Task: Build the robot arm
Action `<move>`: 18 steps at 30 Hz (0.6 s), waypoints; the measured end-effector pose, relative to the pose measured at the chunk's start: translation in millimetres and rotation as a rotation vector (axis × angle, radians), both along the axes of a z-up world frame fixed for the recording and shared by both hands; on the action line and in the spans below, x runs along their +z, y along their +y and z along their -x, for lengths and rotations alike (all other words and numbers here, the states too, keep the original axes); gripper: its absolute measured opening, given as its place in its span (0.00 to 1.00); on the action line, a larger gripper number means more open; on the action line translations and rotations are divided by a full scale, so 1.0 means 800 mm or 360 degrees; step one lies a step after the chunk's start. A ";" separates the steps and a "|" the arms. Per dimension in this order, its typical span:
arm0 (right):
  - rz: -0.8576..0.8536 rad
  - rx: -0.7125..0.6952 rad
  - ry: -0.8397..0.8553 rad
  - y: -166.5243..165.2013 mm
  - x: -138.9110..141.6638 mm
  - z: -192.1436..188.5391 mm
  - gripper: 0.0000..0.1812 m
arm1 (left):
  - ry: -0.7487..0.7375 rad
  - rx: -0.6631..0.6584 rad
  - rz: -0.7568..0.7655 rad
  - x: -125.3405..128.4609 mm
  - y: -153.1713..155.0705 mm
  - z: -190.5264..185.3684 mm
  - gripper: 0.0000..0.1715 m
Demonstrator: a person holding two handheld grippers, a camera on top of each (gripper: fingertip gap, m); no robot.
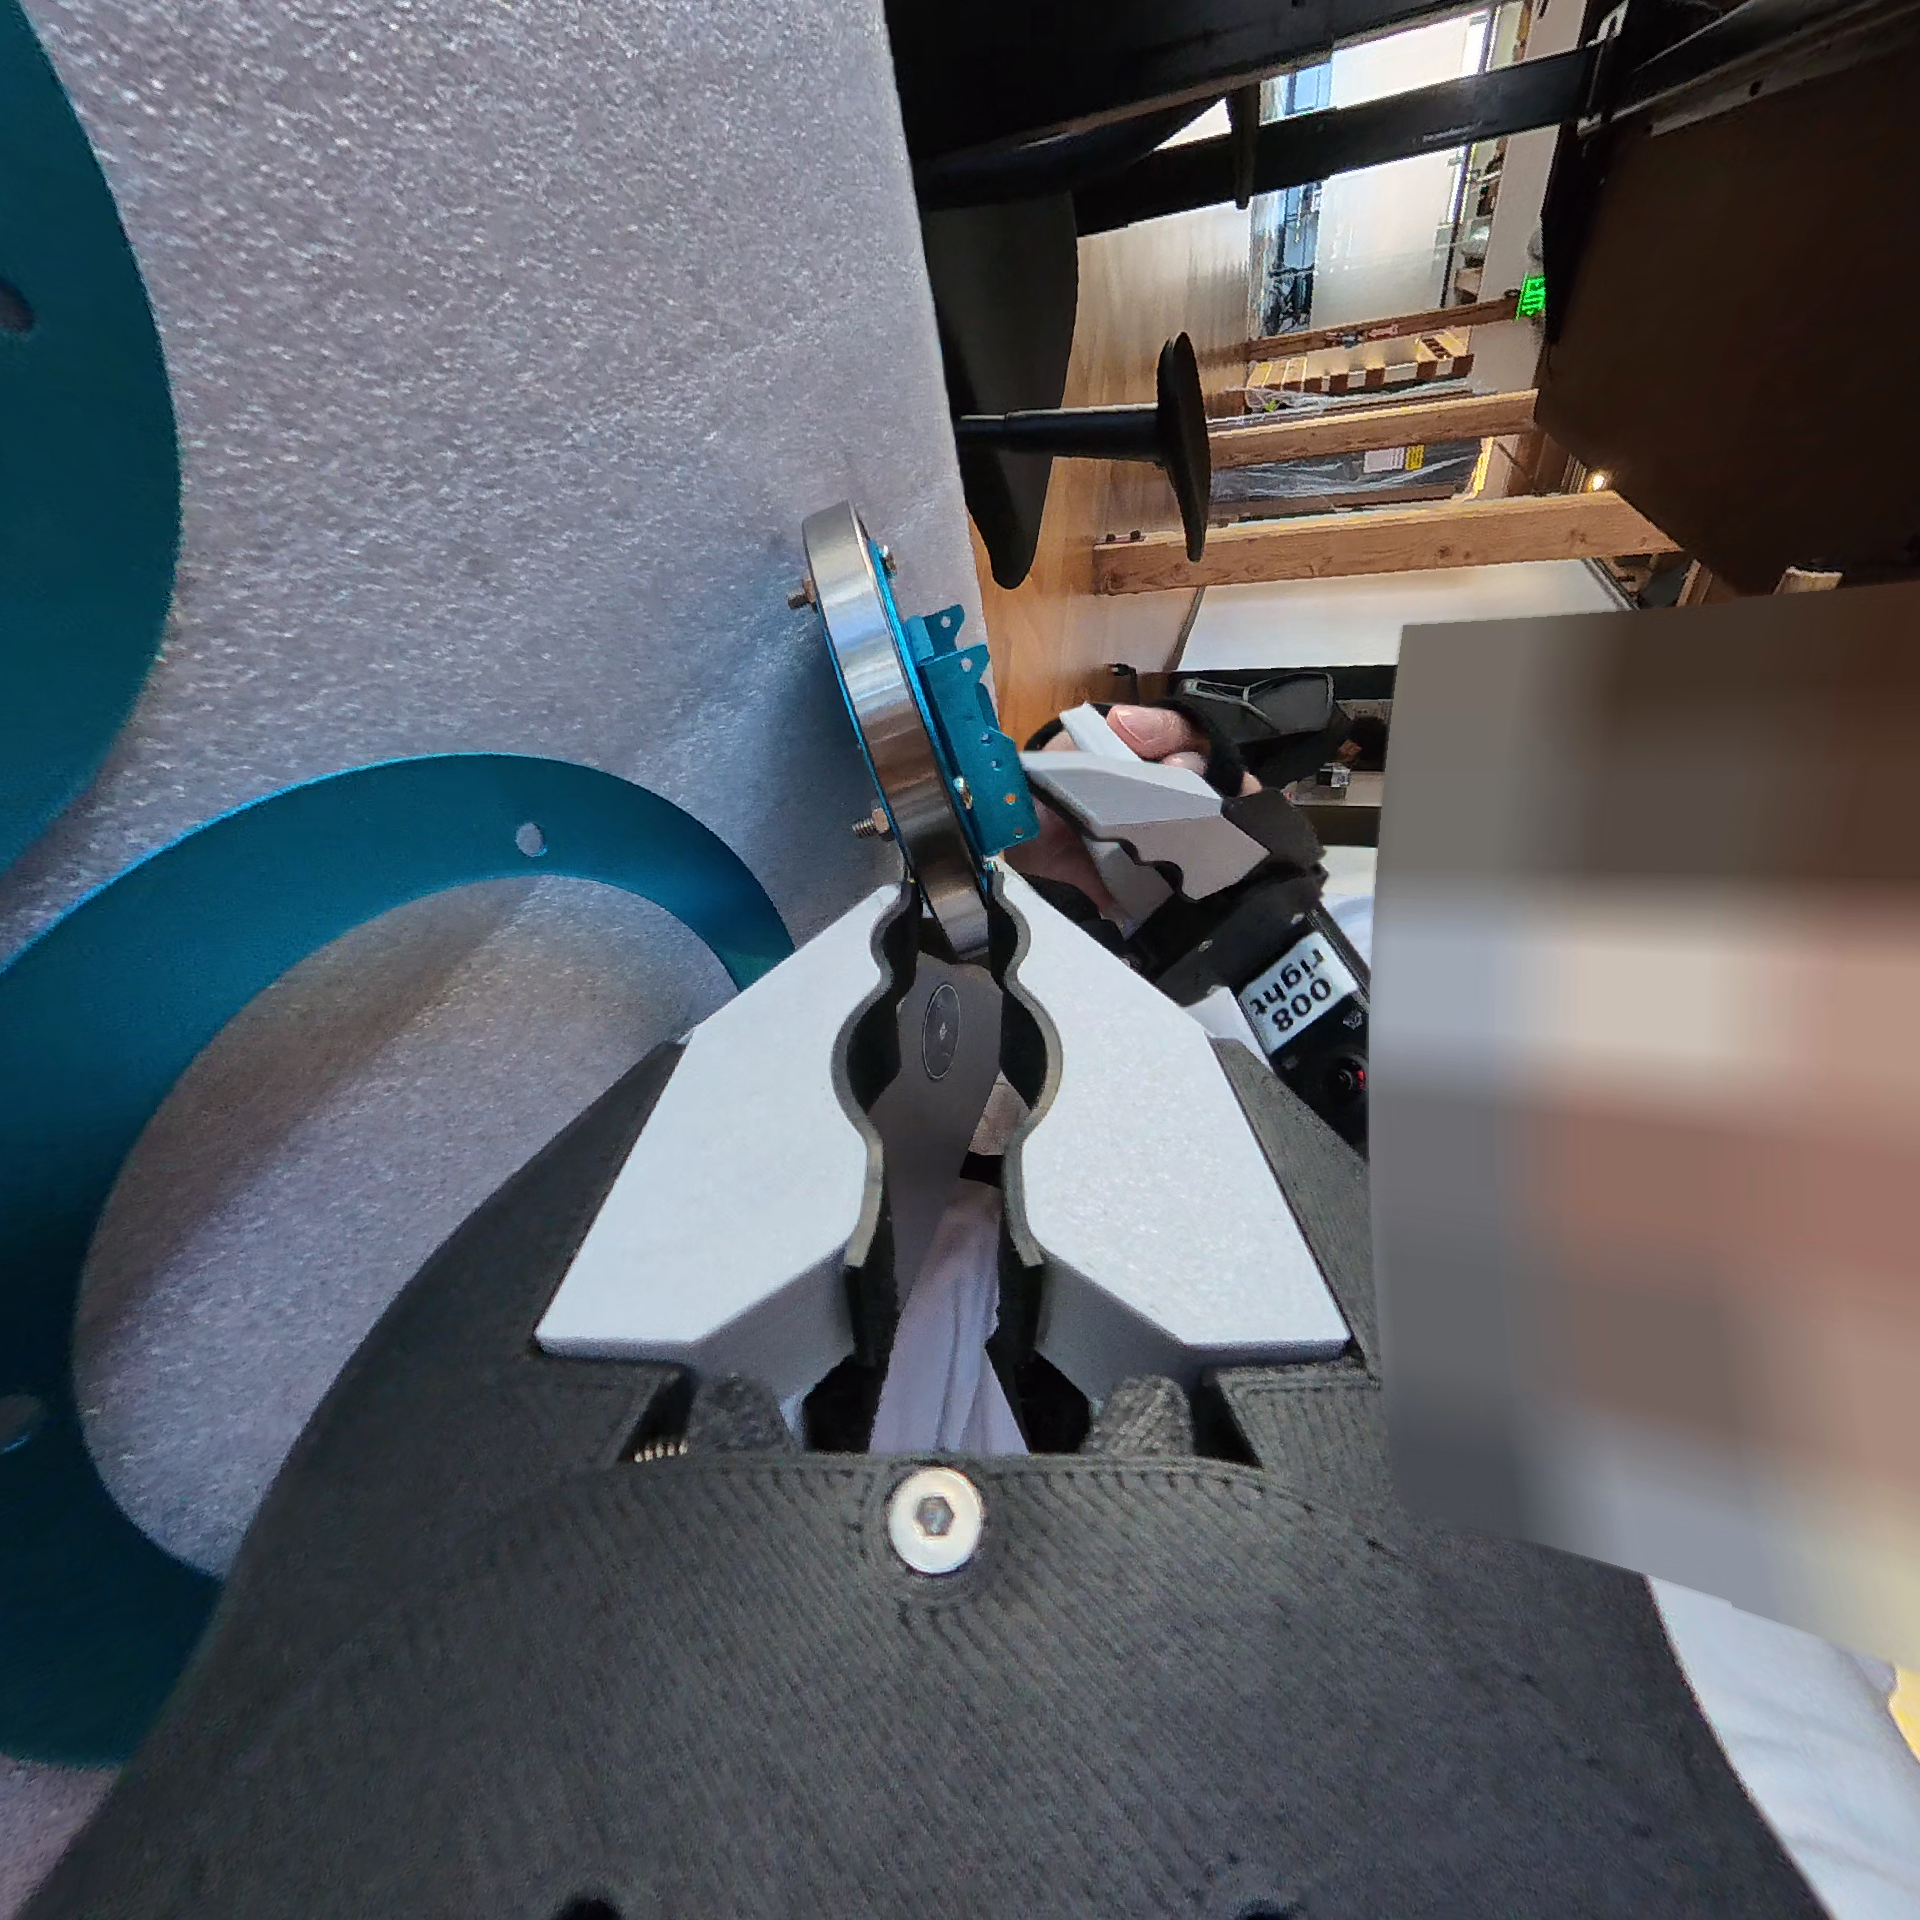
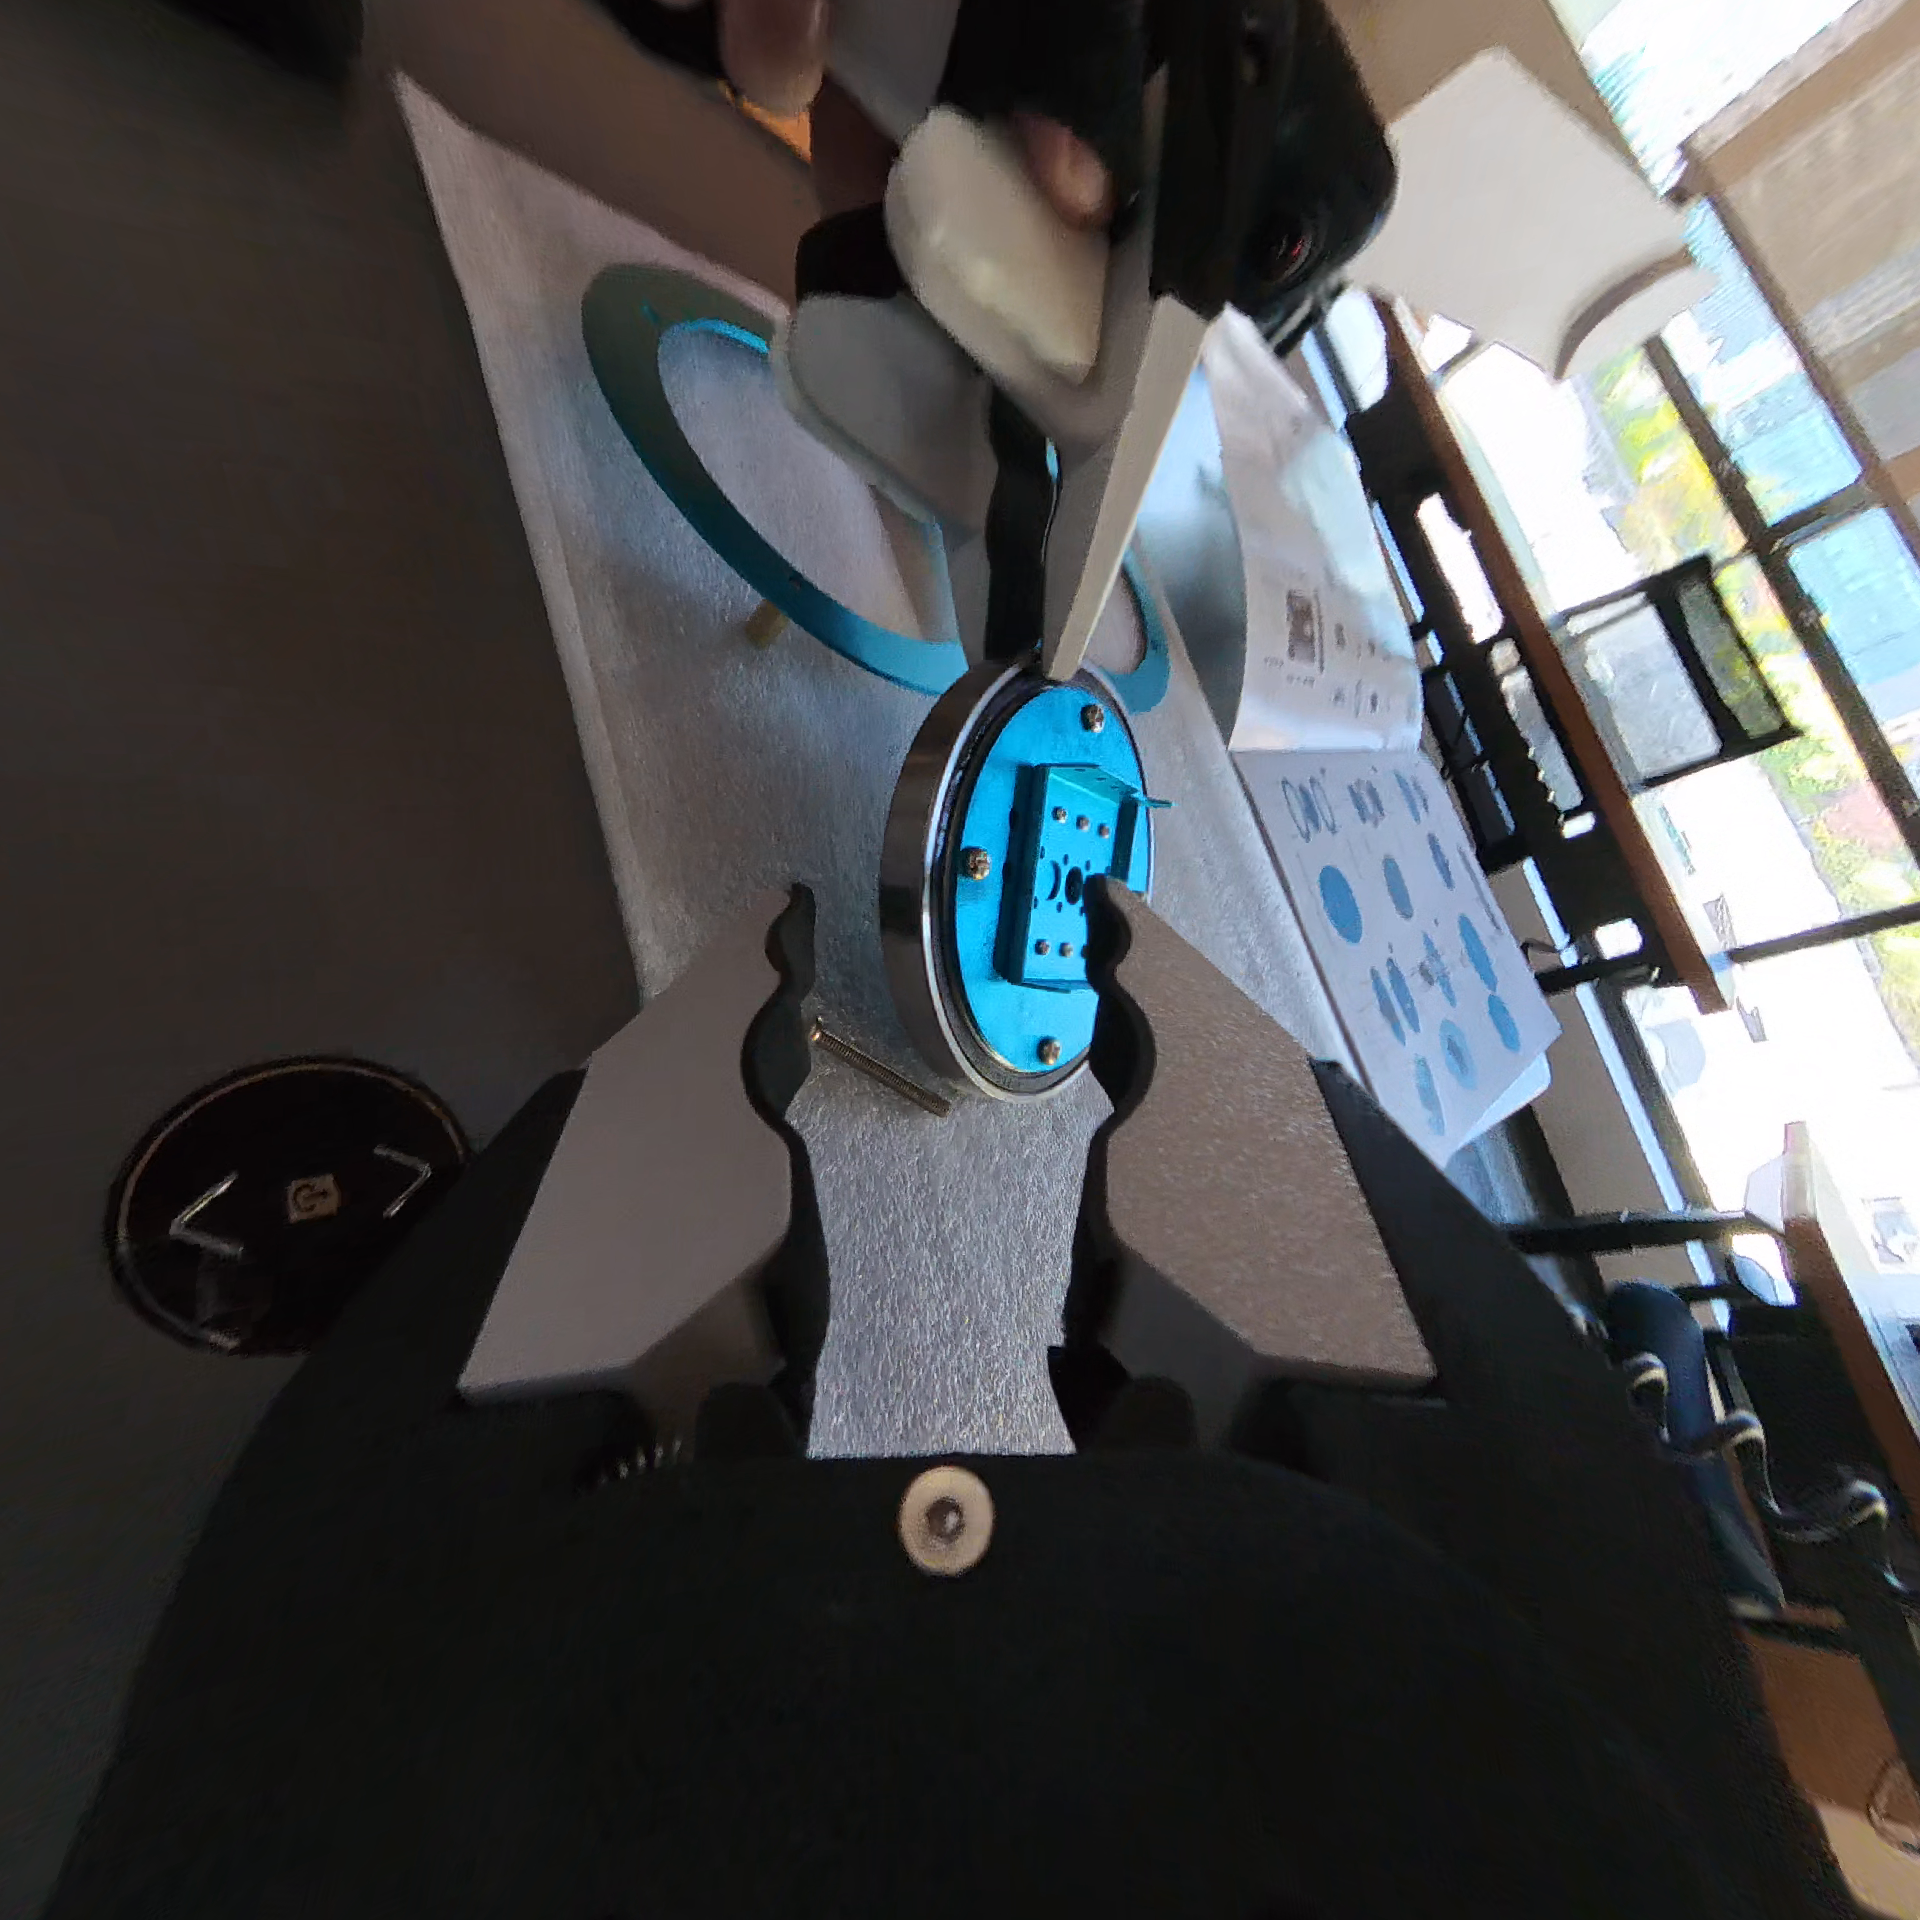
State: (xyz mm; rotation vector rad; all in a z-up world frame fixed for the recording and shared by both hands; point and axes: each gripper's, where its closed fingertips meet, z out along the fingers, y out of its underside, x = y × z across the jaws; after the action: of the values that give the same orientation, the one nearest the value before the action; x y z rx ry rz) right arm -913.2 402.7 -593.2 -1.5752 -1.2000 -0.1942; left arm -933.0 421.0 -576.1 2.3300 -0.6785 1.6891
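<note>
A silver round assembly with a blue plate and a blue bracket stands on edge on white foam. My left gripper is shut on its rim. In the right wrist view the assembly shows its blue face and bracket, with my left gripper pinching the top rim. My right gripper is open and empty, one fingertip right at the bracket, the other left of the rim. In the left wrist view my right gripper is beside the bracket.
Two flat teal rings lie on the foam sheet. A loose screw lies on the foam by the assembly. Printed sheets lie to the right. A round black puck sits on the dark table at left. Some 4 cm of space lies between my two pairs of fingers.
</note>
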 end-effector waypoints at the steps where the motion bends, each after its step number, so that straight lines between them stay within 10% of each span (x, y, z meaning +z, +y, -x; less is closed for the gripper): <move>1: 0.0039 -0.0030 -0.0033 0.003 -0.003 0.000 0.28 | 0.0003 -0.0001 0.0012 0.000 0.000 0.000 0.06; 18: 0.0016 -0.0043 -0.0674 0.023 0.007 -0.023 0.14 | -0.0025 -0.0179 0.0074 0.020 -0.021 -0.014 0.07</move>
State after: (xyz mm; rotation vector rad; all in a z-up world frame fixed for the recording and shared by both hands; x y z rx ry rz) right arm -895.1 421.2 -587.6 -1.6063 -1.5038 -0.5620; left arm -922.0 404.0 -559.8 2.2061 -0.7498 1.6580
